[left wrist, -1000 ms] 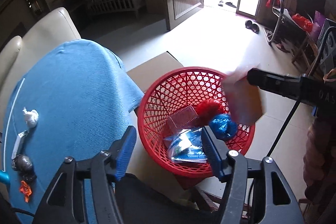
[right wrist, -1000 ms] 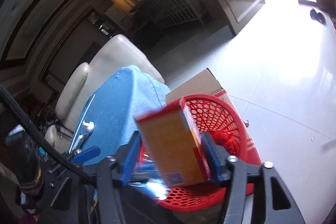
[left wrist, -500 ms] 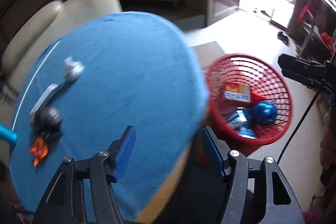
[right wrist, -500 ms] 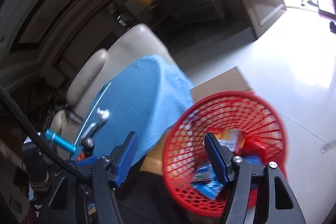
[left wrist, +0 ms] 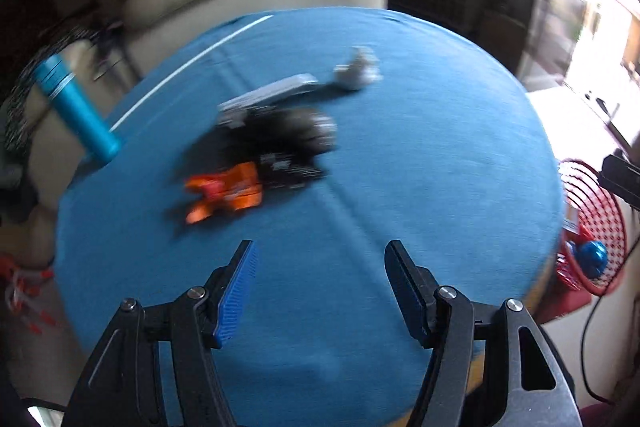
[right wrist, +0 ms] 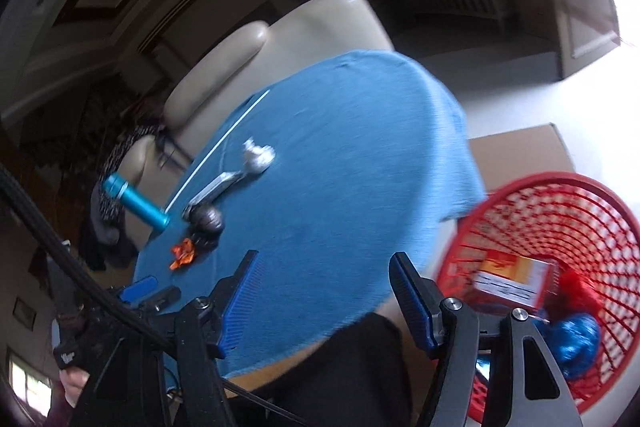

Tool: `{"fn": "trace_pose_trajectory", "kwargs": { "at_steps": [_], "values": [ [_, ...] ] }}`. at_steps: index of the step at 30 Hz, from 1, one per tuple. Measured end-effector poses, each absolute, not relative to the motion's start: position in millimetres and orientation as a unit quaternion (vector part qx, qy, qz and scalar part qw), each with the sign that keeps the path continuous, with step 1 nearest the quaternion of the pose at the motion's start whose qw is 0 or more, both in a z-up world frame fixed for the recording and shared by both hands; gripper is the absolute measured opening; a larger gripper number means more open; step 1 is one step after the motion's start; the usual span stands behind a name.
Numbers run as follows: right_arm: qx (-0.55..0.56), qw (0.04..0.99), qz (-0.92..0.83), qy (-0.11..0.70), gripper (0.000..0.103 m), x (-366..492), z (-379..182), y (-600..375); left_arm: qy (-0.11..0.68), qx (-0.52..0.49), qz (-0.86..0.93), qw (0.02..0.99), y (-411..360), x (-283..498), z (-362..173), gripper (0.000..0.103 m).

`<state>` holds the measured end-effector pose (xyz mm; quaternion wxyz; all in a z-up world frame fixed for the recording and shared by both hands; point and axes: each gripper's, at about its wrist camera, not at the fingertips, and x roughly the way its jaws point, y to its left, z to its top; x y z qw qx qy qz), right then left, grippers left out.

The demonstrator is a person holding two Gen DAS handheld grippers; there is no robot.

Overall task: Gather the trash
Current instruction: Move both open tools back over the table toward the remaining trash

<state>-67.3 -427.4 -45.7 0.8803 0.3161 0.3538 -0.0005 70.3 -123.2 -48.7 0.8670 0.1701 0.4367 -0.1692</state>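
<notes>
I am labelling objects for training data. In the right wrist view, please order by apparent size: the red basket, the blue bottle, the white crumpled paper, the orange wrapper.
1. Red basket, by far, though nearest the camera.
2. Blue bottle.
3. White crumpled paper.
4. Orange wrapper, only slightly smaller; blur makes this last pair unsure.

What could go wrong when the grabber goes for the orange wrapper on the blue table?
The orange wrapper lies right against a dark wrapper, so the open left gripper might pinch both, or shove them apart. The blue bottle stands at the table's edge and could get knocked off by a wide swing. The red basket sits below the table's far side, so a dropped wrapper may miss it.
</notes>
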Motion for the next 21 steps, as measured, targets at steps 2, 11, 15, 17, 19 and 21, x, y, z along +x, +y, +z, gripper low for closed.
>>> {"fn": "trace_pose_trajectory", "kwargs": {
  "at_steps": [2,11,15,17,19,21],
  "values": [
    [0.306,0.882,0.013,0.358,0.069,-53,-43,-414,0.436,0.159,-0.149,0.873,-105,79,-47,0.067],
    [0.27,0.878,0.054,0.392,0.069,15,-43,-367,0.446,0.113,-0.098,0.882,-41,113,-47,0.07],
    [0.257,0.875,0.056,0.407,0.069,48,-46,-359,0.453,0.102,-0.102,0.88,-32,124,-50,0.07],
    [0.255,0.873,0.055,0.412,0.069,70,-46,-359,0.456,0.098,-0.113,0.877,-31,132,-52,0.07],
    [0.254,0.872,0.051,0.414,0.069,88,-46,-360,0.463,0.089,-0.125,0.873,-30,139,-54,0.07],
    [0.253,0.871,0.05,0.418,0.069,106,-47,-362,0.472,0.073,-0.141,0.867,-29,151,-56,0.071]
  ]
}}
